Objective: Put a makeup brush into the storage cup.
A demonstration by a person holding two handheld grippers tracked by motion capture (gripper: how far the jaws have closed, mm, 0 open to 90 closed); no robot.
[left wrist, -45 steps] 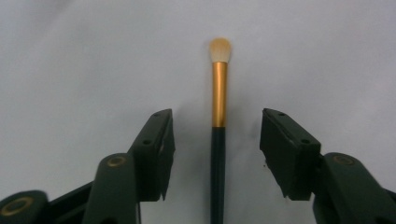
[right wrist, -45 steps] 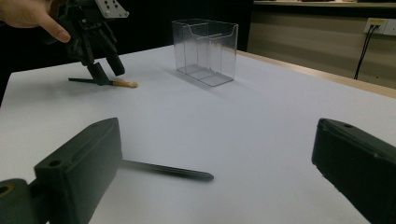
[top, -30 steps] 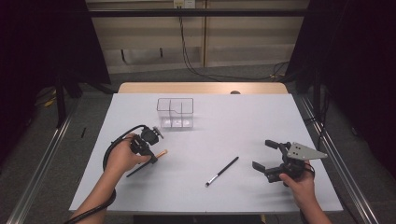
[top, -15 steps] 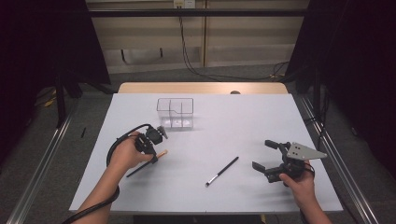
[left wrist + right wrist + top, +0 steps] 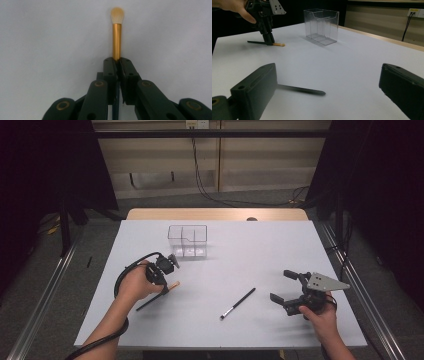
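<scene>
My left gripper [image 5: 167, 276] has just closed on the gold-ferruled makeup brush [image 5: 117, 37] near the desk's [image 5: 280, 245] left edge; my right gripper's [image 5: 287, 287] jaws stand apart.

No legible txt, labels, brands or nos. anywhere in these pics.

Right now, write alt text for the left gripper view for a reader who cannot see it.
The left gripper is shut on a makeup brush, its two black jaws clamped on the gold ferrule. The brush points straight up the frame to a pale, rounded bristle tip. Behind it is the plain white table.
</scene>
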